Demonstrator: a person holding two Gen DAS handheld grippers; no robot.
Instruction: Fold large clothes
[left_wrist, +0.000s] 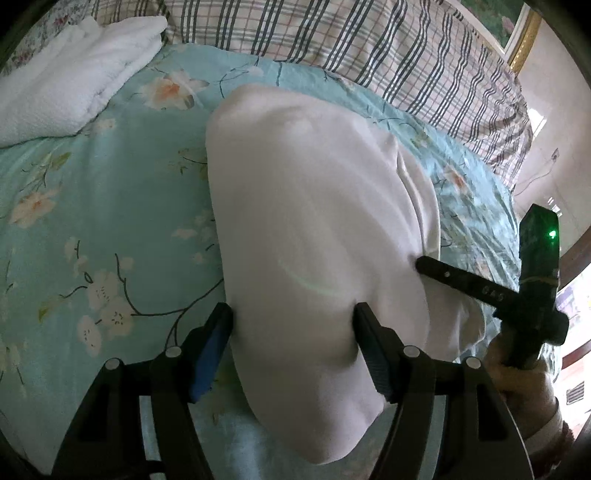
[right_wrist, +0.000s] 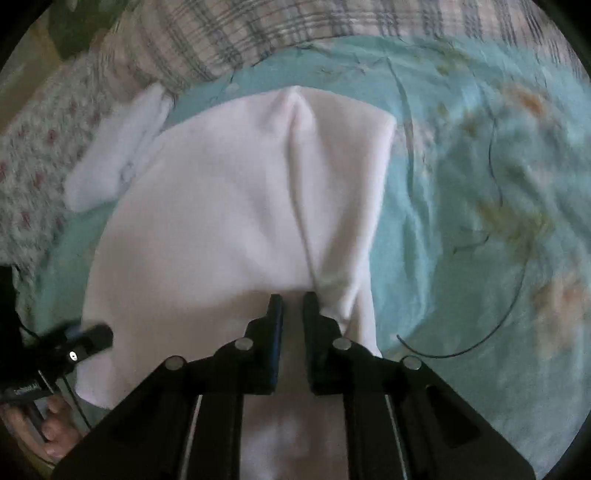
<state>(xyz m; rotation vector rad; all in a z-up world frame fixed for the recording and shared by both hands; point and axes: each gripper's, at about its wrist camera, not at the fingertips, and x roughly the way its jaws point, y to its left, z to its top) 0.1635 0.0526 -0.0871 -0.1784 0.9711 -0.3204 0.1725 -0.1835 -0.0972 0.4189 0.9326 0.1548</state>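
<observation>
A large white garment (left_wrist: 306, 206) lies on a turquoise floral bedsheet (left_wrist: 103, 206), partly folded over itself. My left gripper (left_wrist: 293, 314) is open, its two fingers straddling the garment's near edge. In the right wrist view the same garment (right_wrist: 229, 206) spreads ahead with a long crease down its middle. My right gripper (right_wrist: 293, 301) is nearly closed, its fingers pinching a fold of the white cloth at the near edge. The right gripper also shows in the left wrist view (left_wrist: 428, 264) at the garment's right side.
A folded white towel (left_wrist: 74, 77) lies at the far left of the bed. A plaid blanket (left_wrist: 369, 44) runs along the back. A thin dark cable (right_wrist: 491, 295) loops over the sheet (right_wrist: 461, 221) on the right. A gold picture frame (left_wrist: 524, 37) hangs on the wall.
</observation>
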